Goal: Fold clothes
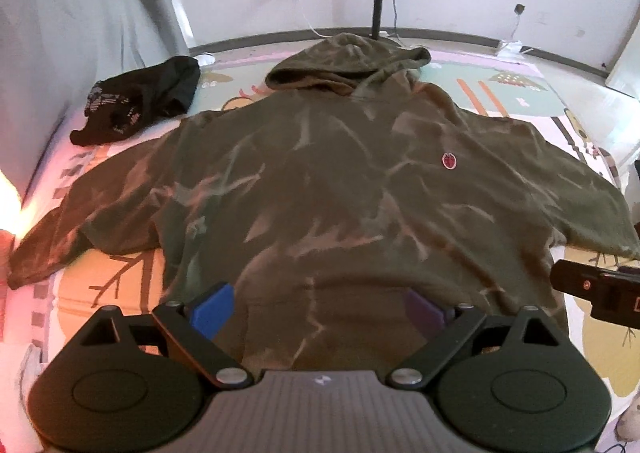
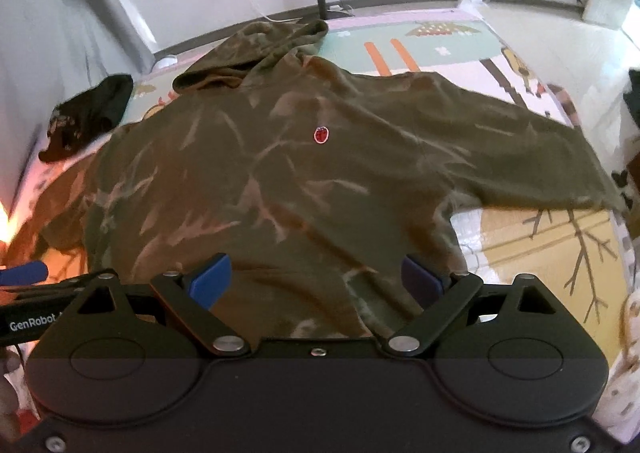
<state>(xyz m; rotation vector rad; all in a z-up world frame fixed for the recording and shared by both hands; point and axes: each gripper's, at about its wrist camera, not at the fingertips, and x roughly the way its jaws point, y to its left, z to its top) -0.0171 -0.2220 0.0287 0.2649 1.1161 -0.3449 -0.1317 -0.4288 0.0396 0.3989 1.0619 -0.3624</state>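
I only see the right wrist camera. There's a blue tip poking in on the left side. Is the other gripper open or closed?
Observer: Open. The left gripper has its jaws spread wide with nothing between them, and it points at the bottom edge of the green hoodie.
Child: Where does the sleeve on that side go? It's all glare for me.
Observer: That sleeve lies stretched out sideways on the play mat. It isn't folded in yet.
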